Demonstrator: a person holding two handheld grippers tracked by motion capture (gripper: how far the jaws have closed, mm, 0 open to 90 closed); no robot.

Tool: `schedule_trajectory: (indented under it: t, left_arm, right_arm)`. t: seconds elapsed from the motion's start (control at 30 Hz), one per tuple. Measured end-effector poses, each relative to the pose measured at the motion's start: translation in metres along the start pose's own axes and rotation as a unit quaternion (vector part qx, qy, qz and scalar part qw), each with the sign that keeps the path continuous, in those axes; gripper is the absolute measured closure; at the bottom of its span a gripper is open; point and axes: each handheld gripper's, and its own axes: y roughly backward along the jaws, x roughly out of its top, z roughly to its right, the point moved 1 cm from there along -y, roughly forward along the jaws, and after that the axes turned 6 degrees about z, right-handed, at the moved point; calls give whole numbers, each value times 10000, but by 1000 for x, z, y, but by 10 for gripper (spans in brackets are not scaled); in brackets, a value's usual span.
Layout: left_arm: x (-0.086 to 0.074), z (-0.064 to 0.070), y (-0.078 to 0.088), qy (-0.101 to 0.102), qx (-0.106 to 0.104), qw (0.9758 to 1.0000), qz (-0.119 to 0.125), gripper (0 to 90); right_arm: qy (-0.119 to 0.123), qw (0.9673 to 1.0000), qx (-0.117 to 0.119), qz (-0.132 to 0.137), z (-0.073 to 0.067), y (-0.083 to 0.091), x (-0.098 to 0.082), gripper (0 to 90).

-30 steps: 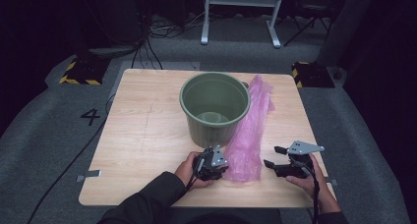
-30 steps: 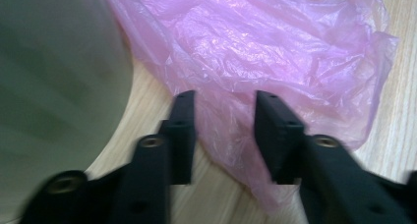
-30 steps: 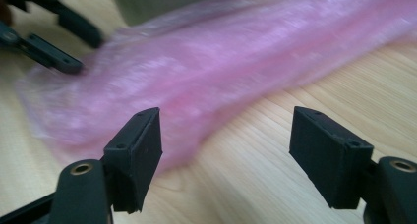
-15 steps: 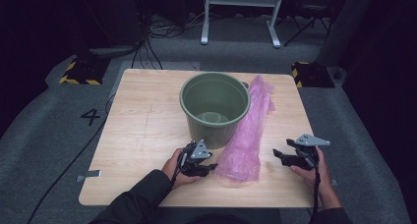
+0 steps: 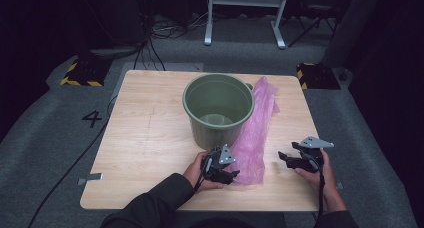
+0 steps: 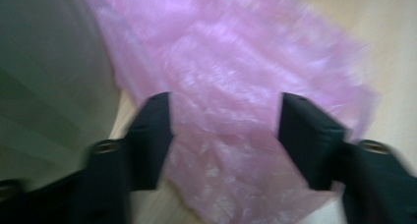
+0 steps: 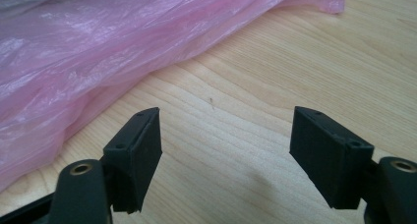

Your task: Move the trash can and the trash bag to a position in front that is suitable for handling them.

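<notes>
- pink bag (image 5: 254, 138) lies on surface (image 5: 150, 138), right of and touching green bucket (image 5: 218, 110)
- left tongs (image 5: 231, 169) at bag's near end, jaws apart and just closing a little, bag between them, seemingly ungripped (blurred)
- right tongs (image 5: 284, 158) open, right of bag

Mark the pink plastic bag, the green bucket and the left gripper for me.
pink plastic bag (image 5: 255, 133), high view, middle of the crumpled sheet.
green bucket (image 5: 212, 130), high view, front outer wall.
left gripper (image 5: 231, 168), high view, between its fingers at the bag's near end.

Dark sleeves; black grippers (image 5: 231, 174) with grey plates.
</notes>
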Motion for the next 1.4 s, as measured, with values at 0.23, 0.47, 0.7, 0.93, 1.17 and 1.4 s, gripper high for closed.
schedule_trajectory:
  t: [0.23,0.47,0.7,0.93,1.17,1.4]
  left_arm:
    - [-11,-5,3,-248,-388,9988,-150,870]
    - [-25,-10,23,-425,-590,9970,-266,888]
    - [-60,-34,64,-414,-585,9972,-199,868]
    - [-80,-49,87,-137,-421,9990,-117,840]
    - [-98,-64,105,230,-287,9993,-7,811]
    - [-102,-69,107,607,-310,9975,173,446]
  right_arm:
    - [-18,10000,42,43,0,1,0,272]
    - [1,10000,-43,59,2,2,1,269]
    - [-74,9998,80,187,2,-4,13,255]
    - [-79,9997,75,210,-12,-16,28,235]
    - [-175,9997,79,-129,-28,-50,39,211]
    - [-75,9988,102,-479,-37,-76,36,242]
